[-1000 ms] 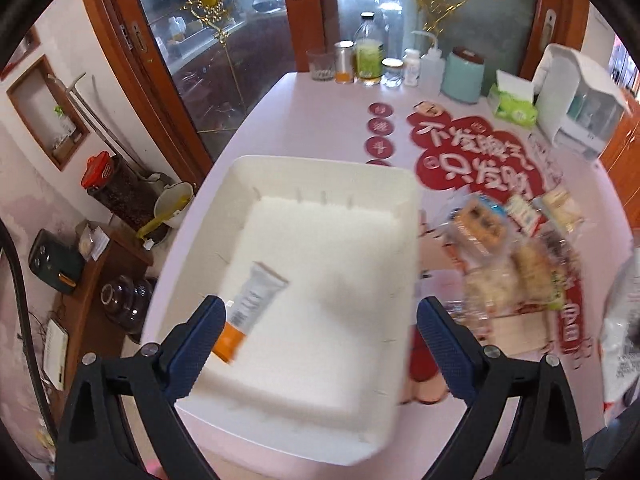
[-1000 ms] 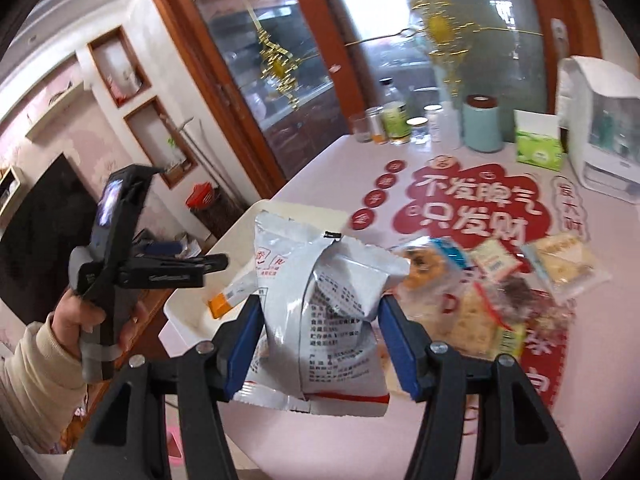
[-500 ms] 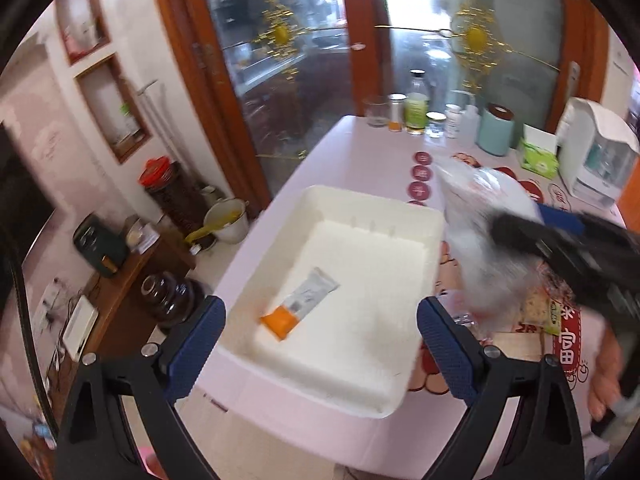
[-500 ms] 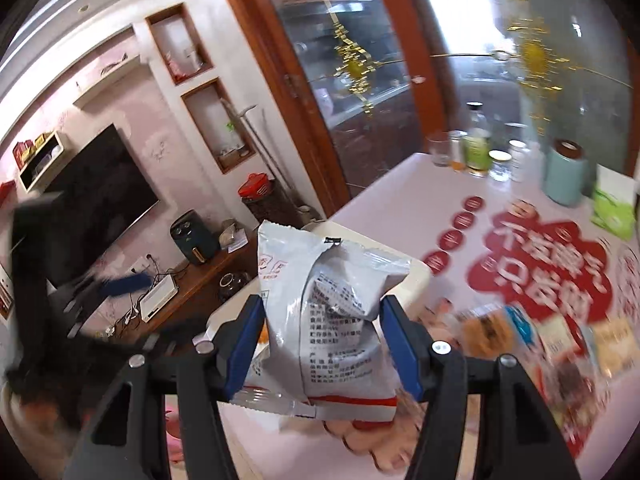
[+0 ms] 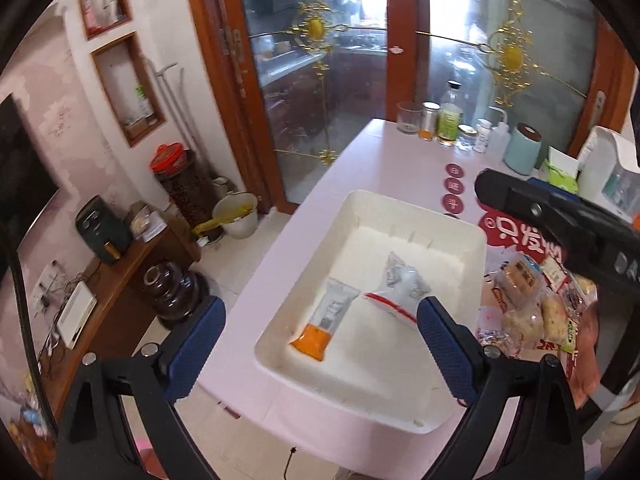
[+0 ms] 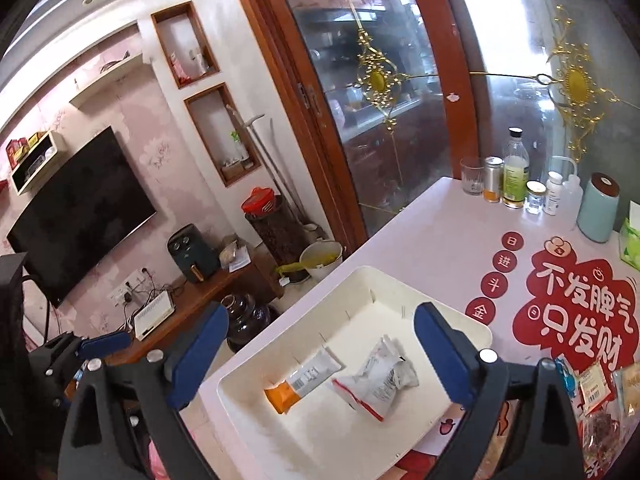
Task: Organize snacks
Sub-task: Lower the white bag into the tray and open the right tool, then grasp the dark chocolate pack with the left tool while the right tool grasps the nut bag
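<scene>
Currently, items are listed from left to right.
Left claw [image 5: 318, 344]: jaws spread wide with nothing between the pads; it hangs above the near edge of the bin, pointing down into it.
White bin [image 6: 256, 376]: rectangular, open-topped, standing on the pink table [image 6: 432, 224] near its left edge.
Orange-tipped sachet [image 6: 301, 380]: flat on the bin floor, left of centre, with the orange end toward the camera.
Silver snack bag [image 6: 378, 376]: crumpled, with a red stripe along its near edge; it lies on the bin floor just beside the sachet, on its right. The two appear slightly apart in the right wrist view.
Right claw [image 6: 320, 354]: jaws opening, at full spread; the pads do not touch the snack bag, which lies below and between them. In the left wrist view its black body enters from the right, above the table.
Loose snacks [image 5: 532, 300]: a cluster of clear and coloured packets on the table, right of the bin, partly over the red printed mat [image 6: 580, 304].
Bottles and jars [image 6: 516, 180]: a row along the far table edge.
</scene>
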### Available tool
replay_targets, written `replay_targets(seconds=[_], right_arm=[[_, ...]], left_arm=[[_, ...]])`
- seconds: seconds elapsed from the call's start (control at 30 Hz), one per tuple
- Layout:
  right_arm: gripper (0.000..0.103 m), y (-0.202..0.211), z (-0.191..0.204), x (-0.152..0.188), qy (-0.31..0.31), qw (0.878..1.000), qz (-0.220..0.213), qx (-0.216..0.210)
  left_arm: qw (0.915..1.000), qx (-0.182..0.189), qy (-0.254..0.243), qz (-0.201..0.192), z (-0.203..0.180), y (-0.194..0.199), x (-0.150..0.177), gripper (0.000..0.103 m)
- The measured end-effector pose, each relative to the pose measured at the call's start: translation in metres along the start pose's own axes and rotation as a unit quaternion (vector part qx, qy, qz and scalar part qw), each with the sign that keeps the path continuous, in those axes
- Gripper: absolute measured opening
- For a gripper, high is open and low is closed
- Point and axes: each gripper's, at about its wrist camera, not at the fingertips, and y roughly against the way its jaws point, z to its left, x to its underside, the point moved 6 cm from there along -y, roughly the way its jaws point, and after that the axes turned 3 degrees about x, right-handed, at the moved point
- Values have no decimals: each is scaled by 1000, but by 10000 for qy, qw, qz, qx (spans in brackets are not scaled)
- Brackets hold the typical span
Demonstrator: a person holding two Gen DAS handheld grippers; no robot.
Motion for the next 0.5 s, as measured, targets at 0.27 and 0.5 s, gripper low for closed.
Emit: replay_targets(seconds=[0.27, 0.5], right_arm=[[95, 46, -69, 12, -372, 9956, -358, 779], [95, 105, -166, 35, -710, 9761, -220, 2044]], left_arm=[[9951, 601, -781, -79, -90, -38, -33, 96], [9769, 1262, -1713, 183, -210, -70, -43, 96]])
